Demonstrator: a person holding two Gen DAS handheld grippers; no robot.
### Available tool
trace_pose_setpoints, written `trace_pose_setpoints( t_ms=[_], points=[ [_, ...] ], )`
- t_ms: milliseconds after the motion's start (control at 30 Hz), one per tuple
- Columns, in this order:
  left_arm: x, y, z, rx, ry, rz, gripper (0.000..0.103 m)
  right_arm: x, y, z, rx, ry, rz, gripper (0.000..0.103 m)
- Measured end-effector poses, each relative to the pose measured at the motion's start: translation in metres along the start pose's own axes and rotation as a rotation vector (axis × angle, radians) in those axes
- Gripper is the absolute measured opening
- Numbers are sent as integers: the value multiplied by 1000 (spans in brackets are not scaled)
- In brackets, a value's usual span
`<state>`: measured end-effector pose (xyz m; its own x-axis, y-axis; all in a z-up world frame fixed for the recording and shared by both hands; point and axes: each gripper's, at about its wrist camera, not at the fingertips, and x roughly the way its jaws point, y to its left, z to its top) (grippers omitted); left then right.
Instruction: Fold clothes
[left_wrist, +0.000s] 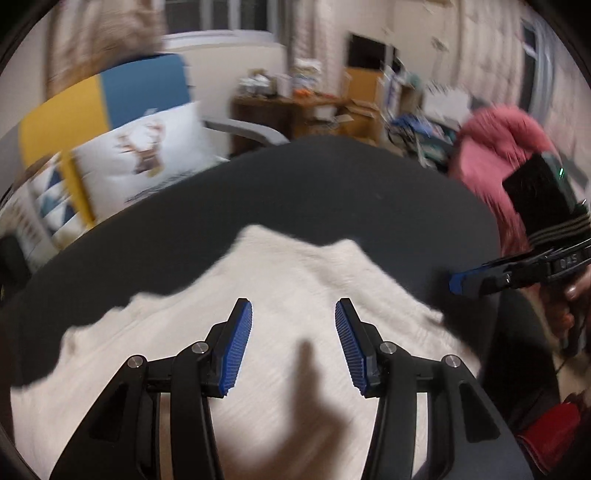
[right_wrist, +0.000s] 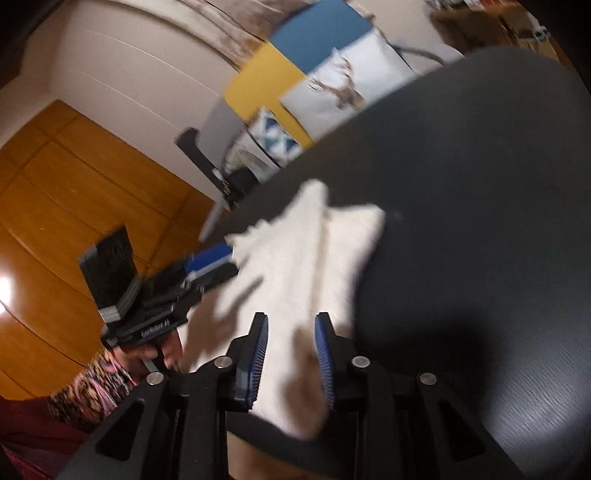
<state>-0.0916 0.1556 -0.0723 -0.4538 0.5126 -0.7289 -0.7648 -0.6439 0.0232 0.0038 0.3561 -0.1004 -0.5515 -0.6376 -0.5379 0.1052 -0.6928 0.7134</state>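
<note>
White knitted fabric, the garment (left_wrist: 280, 332), is spread on the dark table (left_wrist: 332, 177) and covers the near portion of its surface. The far edge of the garment is uneven, with two raised peaks seen in the left wrist view.

The left gripper (left_wrist: 293, 328) is positioned above the garment with its jaws set wide apart; nothing is held between the blue ribbed pads (left_wrist: 236, 347). A shadow is cast on the fabric between them.

The right gripper (right_wrist: 290, 347) is located at the near corner of the garment, by the table edge. Its jaws are set at a narrower gap, and white fabric is seen between the pads (right_wrist: 258, 358); whether the fabric is pinched or merely lies below cannot be told. In the left wrist view this gripper appears at the right, beside the garment edge.

Cushions (left_wrist: 144, 155) in yellow, blue and white are visible beyond the table. Both views are blurred.
</note>
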Motion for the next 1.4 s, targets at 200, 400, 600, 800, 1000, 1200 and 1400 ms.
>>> trace_pose_setpoints(
  t_ms=[200, 400, 600, 800, 1000, 1200, 1400],
  points=[
    [41, -10, 5, -10, 80, 1, 50, 13, -25, -8, 118, 91, 90, 16],
    [43, -4, -3, -49, 56, -47, 52, 42, -29, -10, 115, 212, 130, 16],
    [44, 2, -5, -78, 56, -93, 57, 45, -30, -14, 85, 366, 242, 17],
    [45, -6, -7, -45, 57, -84, 63, 51, -27, -13, 23, 475, 297, 18],
    [48, -10, -7, -17, 64, -74, 67, 68, -23, -5, -3, 529, 342, 18],
    [52, -7, -8, -29, 71, -82, 70, 78, 9, -31, -266, 767, 249, 14],
    [52, -6, -9, -33, 67, -82, 70, 52, -4, -32, -146, 574, 211, 24]
  ],
)
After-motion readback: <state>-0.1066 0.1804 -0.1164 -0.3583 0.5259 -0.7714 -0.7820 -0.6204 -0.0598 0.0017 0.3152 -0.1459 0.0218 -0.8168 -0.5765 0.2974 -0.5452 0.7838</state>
